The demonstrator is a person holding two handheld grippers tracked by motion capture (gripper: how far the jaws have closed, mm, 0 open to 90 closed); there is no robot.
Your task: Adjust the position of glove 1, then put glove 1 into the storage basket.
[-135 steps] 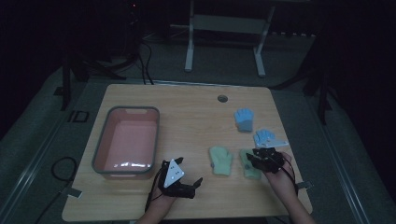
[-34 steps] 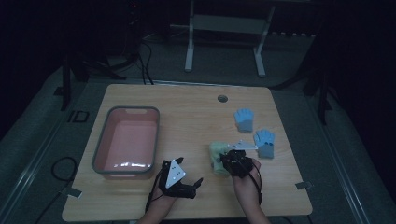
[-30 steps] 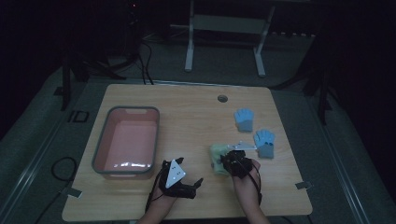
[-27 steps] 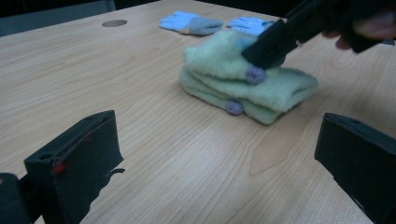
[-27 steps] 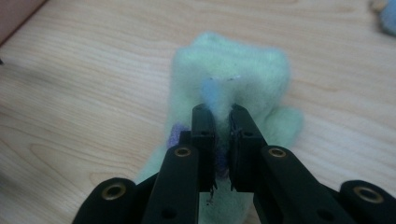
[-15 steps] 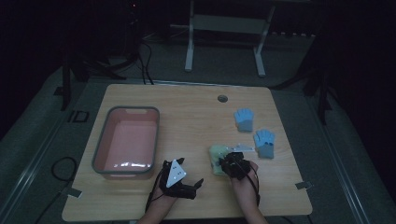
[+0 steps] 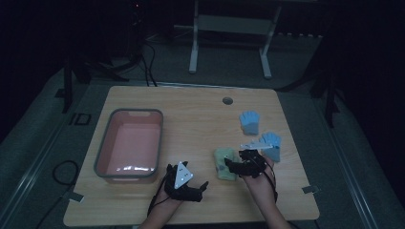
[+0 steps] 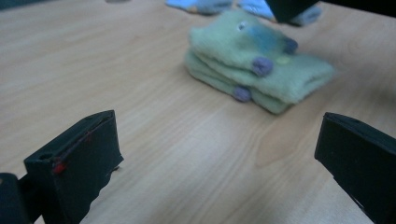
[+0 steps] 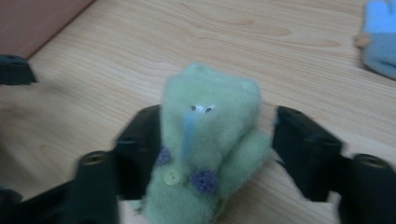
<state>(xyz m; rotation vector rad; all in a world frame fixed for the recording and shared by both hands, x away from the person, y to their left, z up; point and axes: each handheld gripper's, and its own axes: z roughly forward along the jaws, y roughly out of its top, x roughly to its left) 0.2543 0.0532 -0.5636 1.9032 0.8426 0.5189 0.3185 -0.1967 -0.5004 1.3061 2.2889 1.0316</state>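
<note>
Green socks [image 7: 224, 162] lie stacked one on the other at the near middle of the table [image 7: 200, 114], toe ends toward the far side, the upper one showing two small eyes, a blue stripe, a button and purple dots in the right gripper view. Right gripper [image 7: 234, 166] sits at the near right edge of the stack; its jaws have just been opening and now stand parted on either side of the top sock [image 9: 205, 144], which rests between them with a visible gap on the right and no evident pressing on the left, so I judge it let go. Placement of one sock squarely upon the other suggests pairing by colour. Left gripper [image 7: 193, 187] rests low on the table near the front edge, jaws spread wide with nothing between them, pointed at the stack as if standing by. Two blue socks [image 7: 249, 122] lie apart from each other on the right half, the nearer of them [image 7: 271, 145] just beyond the right hand, apparently the next items to match. Pink tray [image 7: 110, 143] with a grey rim stands on the left half, holding nothing that I can make out, probably the destination for finished pairs.
</note>
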